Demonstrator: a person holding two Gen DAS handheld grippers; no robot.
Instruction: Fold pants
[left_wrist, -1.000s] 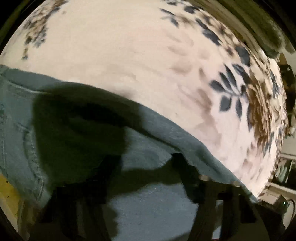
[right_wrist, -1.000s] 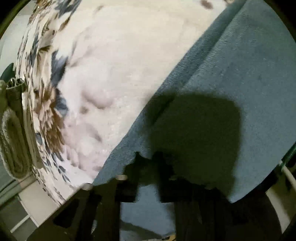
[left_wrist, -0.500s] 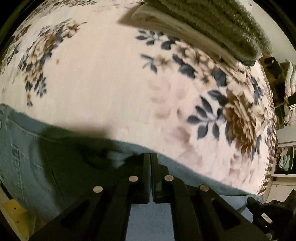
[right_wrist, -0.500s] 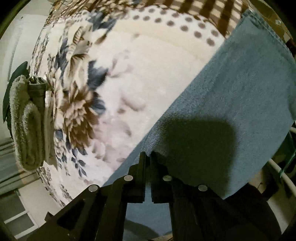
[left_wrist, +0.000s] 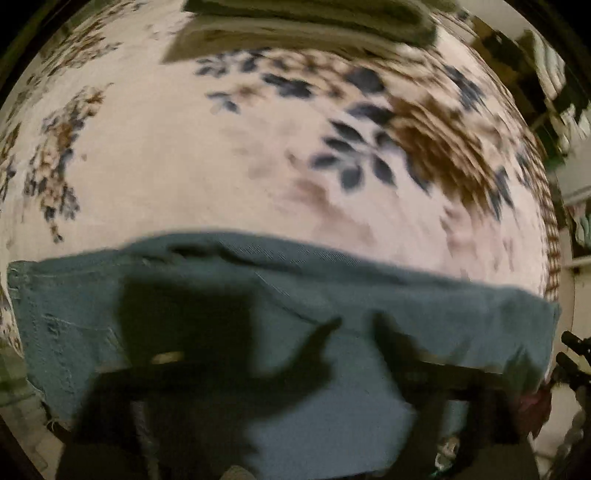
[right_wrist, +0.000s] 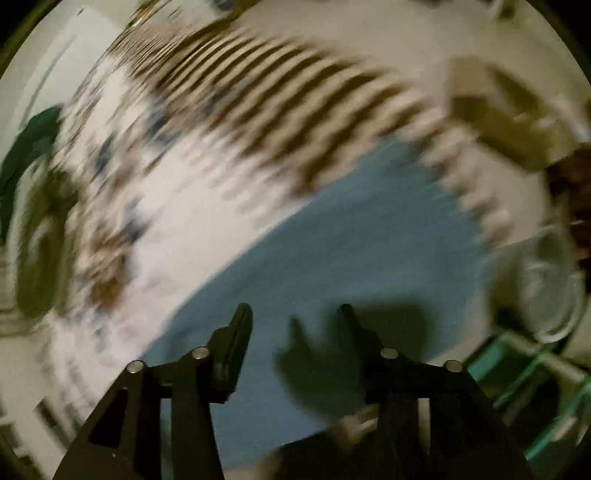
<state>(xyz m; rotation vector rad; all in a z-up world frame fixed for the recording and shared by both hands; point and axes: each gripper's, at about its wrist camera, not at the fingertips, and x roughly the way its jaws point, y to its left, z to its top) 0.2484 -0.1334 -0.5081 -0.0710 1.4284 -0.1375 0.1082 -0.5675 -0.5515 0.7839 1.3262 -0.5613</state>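
Note:
The blue-grey pants (left_wrist: 369, 295) lie flat on a cream floral blanket (left_wrist: 184, 166), filling the lower half of the left wrist view. My left gripper (left_wrist: 354, 328) is open and empty just above the cloth, its fingers dark and blurred. In the right wrist view the pants (right_wrist: 351, 240) show as a blue panel running up to the right. My right gripper (right_wrist: 293, 321) is open and empty above them, fingers spread wide. Both views are motion-blurred.
A folded olive towel stack (left_wrist: 314, 22) lies at the blanket's far edge. The blanket's brown striped border (right_wrist: 277, 92) runs across the right wrist view. A clear glass bowl (right_wrist: 546, 288) and a green crate (right_wrist: 535, 387) sit at the right.
Both grippers were shut on the pants' edge half a second ago; both have opened, let the cloth go and pulled back. The pants now lie flat.

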